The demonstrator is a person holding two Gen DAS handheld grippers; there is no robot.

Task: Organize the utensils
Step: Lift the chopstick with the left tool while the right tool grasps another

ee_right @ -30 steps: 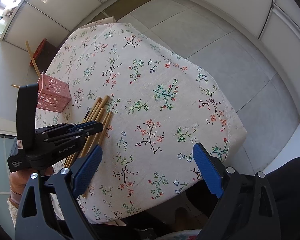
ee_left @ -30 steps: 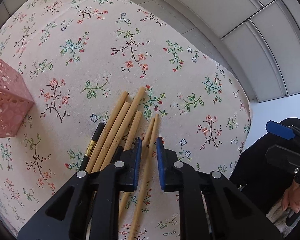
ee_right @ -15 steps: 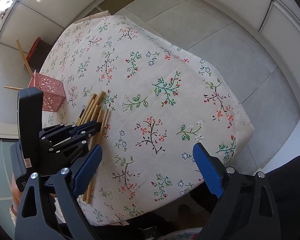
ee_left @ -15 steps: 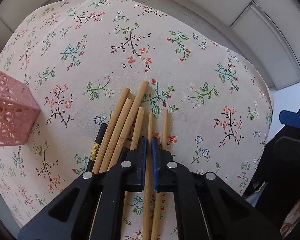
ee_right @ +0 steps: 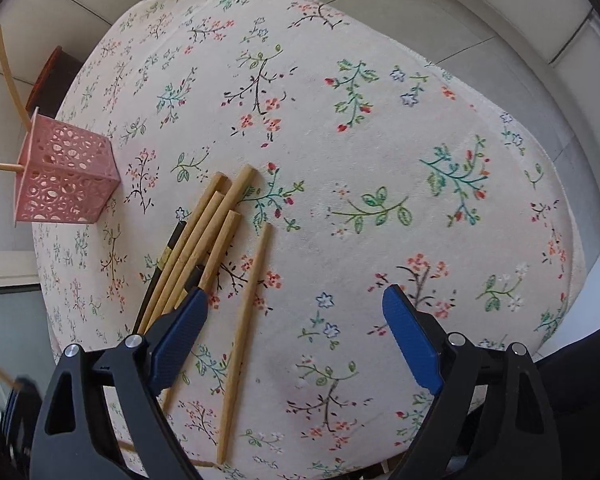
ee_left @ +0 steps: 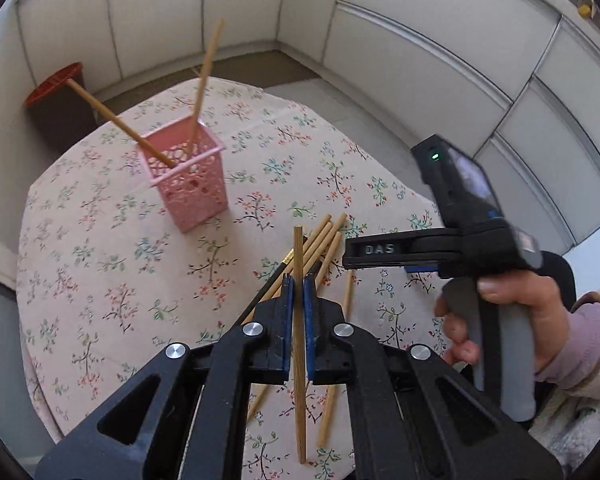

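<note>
My left gripper (ee_left: 296,280) is shut on a wooden chopstick (ee_left: 298,380) and holds it lifted above the table. A pink lattice holder (ee_left: 188,188) stands upright to the far left with two chopsticks (ee_left: 204,76) leaning in it; it also shows in the right wrist view (ee_right: 60,176). A pile of wooden and black chopsticks (ee_right: 204,248) lies on the floral tablecloth (ee_right: 360,160), with one wooden chopstick (ee_right: 244,340) lying apart. My right gripper (ee_right: 296,332) is open wide and empty, low over the pile's near ends.
The right hand-held gripper body (ee_left: 468,220) hovers right of the pile in the left wrist view. A red-topped dark stool (ee_left: 56,100) stands beyond the table. The table edge (ee_right: 580,264) drops off at the right.
My left gripper has lifted a wooden chopstick off the pile and tilted up, bringing the pink holder into view. My right gripper has moved down and closer to the pile, still open.
</note>
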